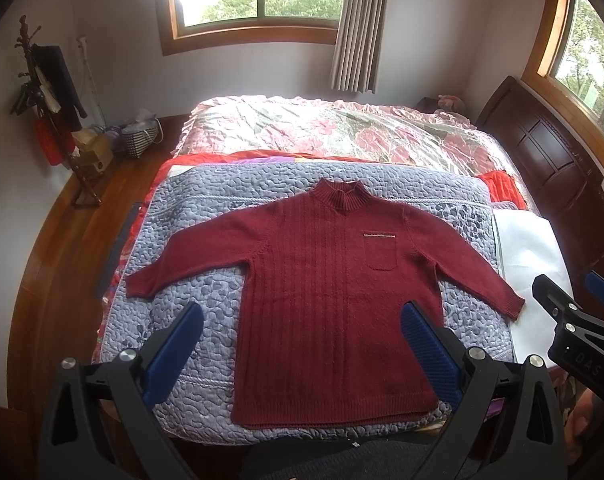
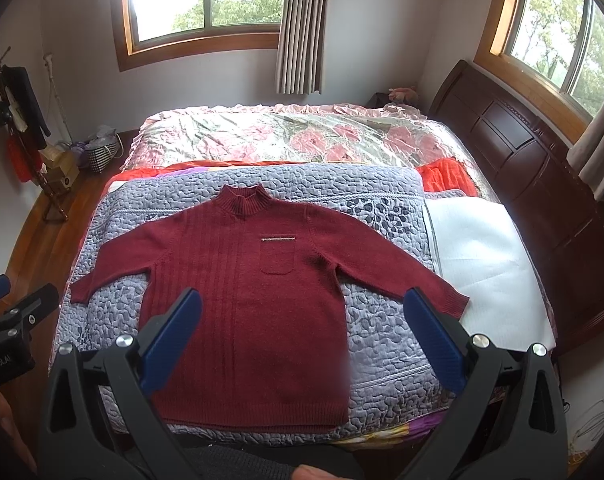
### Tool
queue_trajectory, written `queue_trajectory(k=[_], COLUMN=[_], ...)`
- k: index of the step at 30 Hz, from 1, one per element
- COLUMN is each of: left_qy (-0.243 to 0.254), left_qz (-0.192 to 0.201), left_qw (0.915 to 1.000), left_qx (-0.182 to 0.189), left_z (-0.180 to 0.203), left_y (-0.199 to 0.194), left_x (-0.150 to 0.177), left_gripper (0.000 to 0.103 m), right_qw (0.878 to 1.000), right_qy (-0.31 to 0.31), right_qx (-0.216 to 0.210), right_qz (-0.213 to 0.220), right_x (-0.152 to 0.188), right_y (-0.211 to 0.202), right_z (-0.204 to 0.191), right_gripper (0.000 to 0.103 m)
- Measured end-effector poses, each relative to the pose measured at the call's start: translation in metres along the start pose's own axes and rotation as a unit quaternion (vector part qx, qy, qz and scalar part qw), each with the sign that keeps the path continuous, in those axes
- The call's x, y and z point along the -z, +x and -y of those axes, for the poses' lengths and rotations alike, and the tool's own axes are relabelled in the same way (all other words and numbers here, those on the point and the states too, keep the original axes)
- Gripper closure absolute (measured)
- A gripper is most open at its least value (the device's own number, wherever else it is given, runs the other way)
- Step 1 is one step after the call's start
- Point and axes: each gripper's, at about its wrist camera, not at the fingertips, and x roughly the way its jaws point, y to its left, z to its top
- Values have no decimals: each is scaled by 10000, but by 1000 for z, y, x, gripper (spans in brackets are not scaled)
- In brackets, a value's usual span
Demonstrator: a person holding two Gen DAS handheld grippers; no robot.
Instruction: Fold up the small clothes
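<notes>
A dark red knit sweater lies flat and face up on a grey-blue quilted pad, collar away from me, both sleeves spread out, a small chest pocket on its right half. My left gripper hovers open above the sweater's lower body, its blue pads wide apart with nothing between them. My right gripper is also open, held over the sweater's lower right part and empty. Each gripper shows at the edge of the other's view: the right gripper and the left gripper.
The pad lies on a bed with a floral quilt behind it and a dark wooden headboard to the right. A white foam sheet lies right of the pad. A coat stand and bags stand on the wooden floor at left.
</notes>
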Motion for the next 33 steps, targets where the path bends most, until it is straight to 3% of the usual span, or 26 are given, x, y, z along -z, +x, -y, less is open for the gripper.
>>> queue_trajectory(k=[22, 30, 33], left_qy=[81, 70, -157], left_qz=[-127, -306, -266], left_qw=[9998, 9986, 9965], left_qx=[162, 433, 778], left_z=[8, 14, 11], left_y=[16, 41, 57], left_x=[-8, -11, -14], left_gripper=[4, 4, 4], right_qw=[10000, 9999, 9998], right_qy=[-5, 128, 214], right_qx=[21, 17, 28], right_qz=[-23, -59, -54], right_x=[-8, -10, -13], right_y=[9, 20, 26], right_z=[1, 14, 24], right_gripper=[3, 3, 3])
